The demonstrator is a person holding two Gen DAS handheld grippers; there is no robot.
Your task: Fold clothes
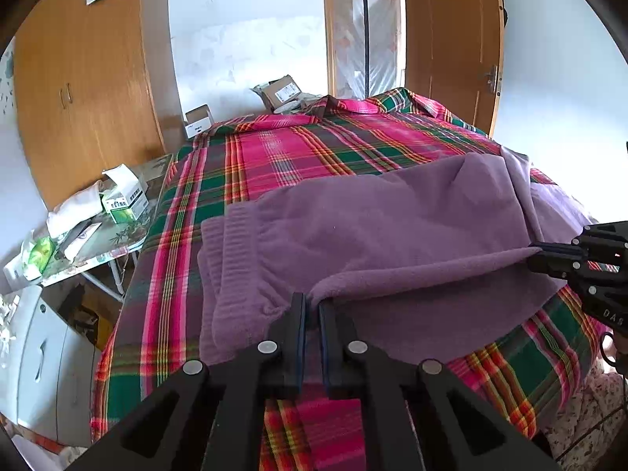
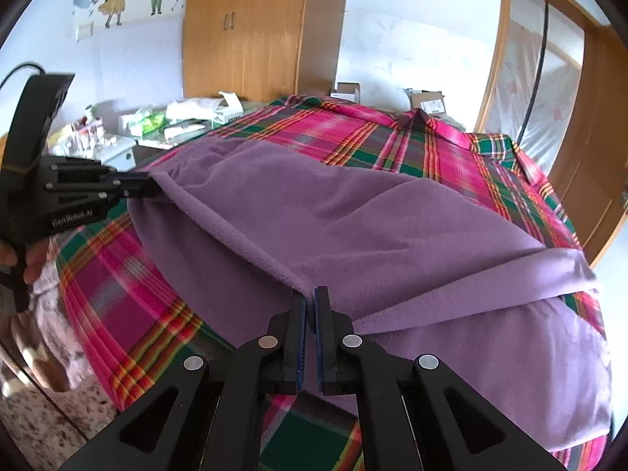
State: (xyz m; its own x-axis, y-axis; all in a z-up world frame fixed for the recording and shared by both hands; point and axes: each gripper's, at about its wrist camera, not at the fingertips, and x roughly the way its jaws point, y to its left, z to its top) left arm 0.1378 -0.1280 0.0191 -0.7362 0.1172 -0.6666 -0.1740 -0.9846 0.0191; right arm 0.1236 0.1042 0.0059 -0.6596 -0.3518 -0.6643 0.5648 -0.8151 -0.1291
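Purple fleece garment [image 1: 392, 227] spread on bed [image 1: 274, 149] with plaid cover, ribbed cuff end toward left side. Left tongs [image 1: 312, 306] pinched nearly closed on near hem, fabric bunched between the 2 fingers. Right tongs [image 2: 311, 294] same deal, clamped on same hem further right, edge pulled taut between them. Messy desk [image 1: 114, 243] sits left of bed, boxes on it.

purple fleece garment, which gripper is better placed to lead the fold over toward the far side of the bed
Neither clearly: the left gripper and right gripper each pinch the same lifted edge of the purple fleece garment. The left sits nearer the ribbed band, so it probably leads there.
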